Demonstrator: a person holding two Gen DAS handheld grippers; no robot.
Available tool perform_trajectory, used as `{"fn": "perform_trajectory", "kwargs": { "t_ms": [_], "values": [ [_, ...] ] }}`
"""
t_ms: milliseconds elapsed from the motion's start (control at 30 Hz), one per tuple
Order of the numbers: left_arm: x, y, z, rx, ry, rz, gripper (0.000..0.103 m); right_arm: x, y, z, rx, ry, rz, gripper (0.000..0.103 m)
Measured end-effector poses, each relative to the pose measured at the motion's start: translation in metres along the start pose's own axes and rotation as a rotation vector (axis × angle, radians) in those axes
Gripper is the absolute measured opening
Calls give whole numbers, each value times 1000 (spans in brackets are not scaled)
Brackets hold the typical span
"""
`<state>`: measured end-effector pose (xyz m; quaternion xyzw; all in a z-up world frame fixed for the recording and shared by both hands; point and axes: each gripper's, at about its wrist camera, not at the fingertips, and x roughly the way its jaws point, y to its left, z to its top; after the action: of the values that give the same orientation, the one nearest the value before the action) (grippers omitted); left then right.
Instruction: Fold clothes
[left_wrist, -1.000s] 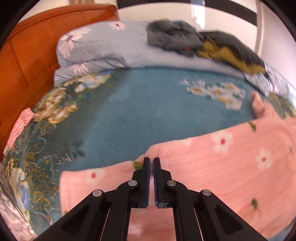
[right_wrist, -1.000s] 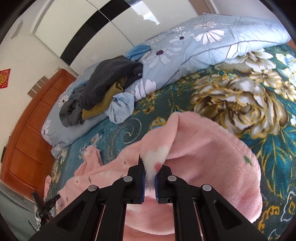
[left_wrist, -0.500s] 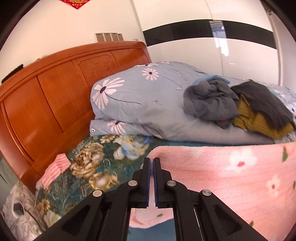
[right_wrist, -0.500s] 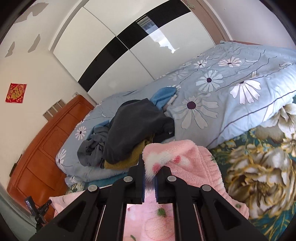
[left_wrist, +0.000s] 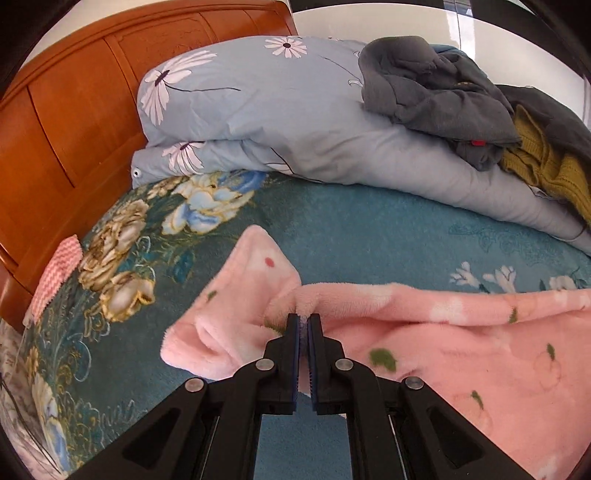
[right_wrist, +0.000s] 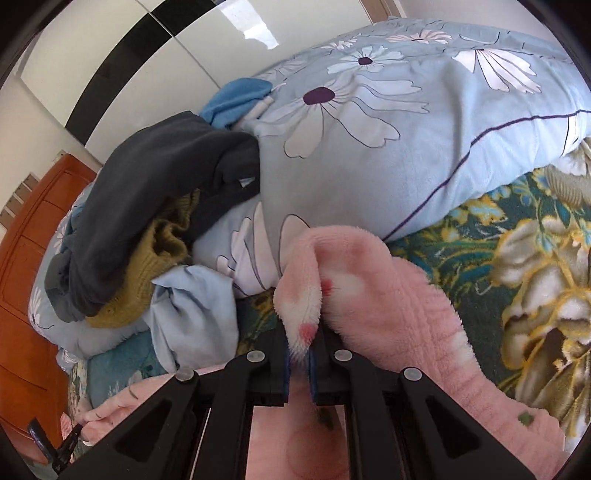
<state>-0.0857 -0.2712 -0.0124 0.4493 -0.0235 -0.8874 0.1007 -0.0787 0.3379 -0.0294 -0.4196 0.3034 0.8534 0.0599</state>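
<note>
A pink fleece garment with white flowers and green leaves lies across the teal floral bedspread. My left gripper is shut on a folded edge of it, low over the bed, with a pink flap spread to the left. My right gripper is shut on another edge of the same pink garment, which bunches up over the jaws and drapes down to the right.
A folded light-blue flowered duvet lies along the back, with dark grey and mustard clothes piled on it, also seen in the right wrist view. An orange wooden headboard stands at left. A pink checked cloth lies by it.
Both grippers lifted the pink garment up off the bed, then carried it down toward the duvet side. It now lies on the bedspread again, still held at both edges.
</note>
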Motion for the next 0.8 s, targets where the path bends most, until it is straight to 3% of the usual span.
{"fn": "perform_trajectory", "kwargs": {
  "t_ms": [100, 167, 233, 267, 367, 433, 533, 667, 733, 800],
  "values": [
    [-17, -2, -20, -31, 20, -99, 14, -4, 2, -1, -21, 8, 7, 11],
    [-35, -6, -41, -44, 24, -183, 38, -14, 9, -2, -61, 8, 32, 14],
    [-54, -10, -61, -57, 28, -267, 52, -34, 17, -6, -111, -6, 85, 41],
    [-63, -12, -71, -64, 30, -309, 59, -52, 16, -12, -132, -29, 115, 47],
    [-91, -18, -102, -84, 36, -436, 63, -110, 10, -31, -190, -106, 201, 49],
    [-110, -22, -126, -89, 37, -500, 64, -148, -13, -48, -196, -156, 217, 56],
    [-134, -28, -169, -84, 27, -529, 68, -183, -62, -77, -156, -176, 137, 57],
    [-157, -36, -204, -33, 4, -505, 68, -184, -125, -112, 9, -75, 120, 57],
    [-170, -37, -216, -7, -25, -499, 68, -180, -144, -130, 89, -28, 168, 57],
    [-177, -39, -223, 13, -35, -493, 69, -171, -135, -144, 89, 3, 233, 57]
  ]
}}
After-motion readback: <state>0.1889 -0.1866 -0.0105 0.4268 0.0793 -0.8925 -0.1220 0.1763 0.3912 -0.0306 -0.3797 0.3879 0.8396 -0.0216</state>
